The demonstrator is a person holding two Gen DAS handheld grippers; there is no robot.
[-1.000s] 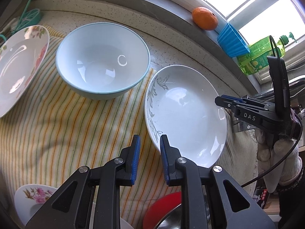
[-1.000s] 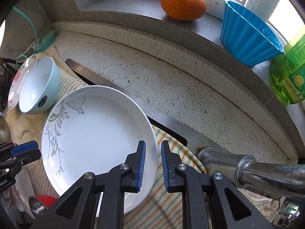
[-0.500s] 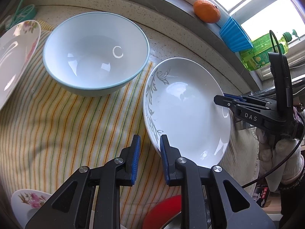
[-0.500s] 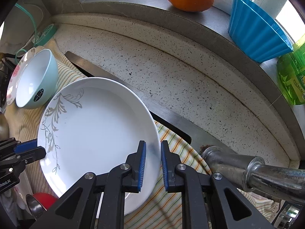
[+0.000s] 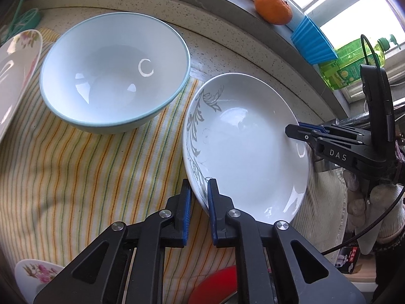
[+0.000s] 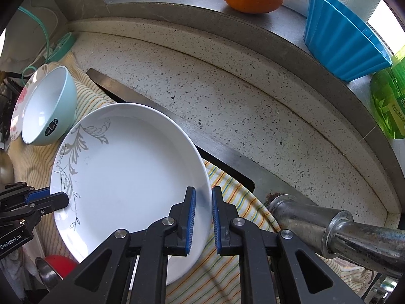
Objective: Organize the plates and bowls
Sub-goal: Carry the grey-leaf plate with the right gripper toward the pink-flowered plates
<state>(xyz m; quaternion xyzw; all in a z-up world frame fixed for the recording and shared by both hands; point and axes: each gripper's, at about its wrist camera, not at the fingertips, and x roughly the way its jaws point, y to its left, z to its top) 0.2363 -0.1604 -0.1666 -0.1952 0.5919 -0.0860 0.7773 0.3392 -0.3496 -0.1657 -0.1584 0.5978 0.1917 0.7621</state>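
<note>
left gripper [image 5: 199, 197] jaws closing, right gripper [image 6: 203, 207] clamped

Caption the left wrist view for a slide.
Both grippers straddle opposite rims of the leaf-patterned plate beside the pale blue bowl.

Both cameras sit just behind their own fingers and look steeply down at the worktop from close by. The left wrist view faces the striped cloth [image 5: 83, 167], with the sill at its upper right. The right wrist view looks from the opposite side of the plate [image 6: 131, 177], toward the stone counter [image 6: 227, 96] and sill. Both views share the plate [image 5: 243, 157], the bowl [image 5: 114, 71], the orange [image 5: 273, 7] and the blue cup [image 5: 312, 44]; each also catches the other gripper at the plate's far rim.
</note>
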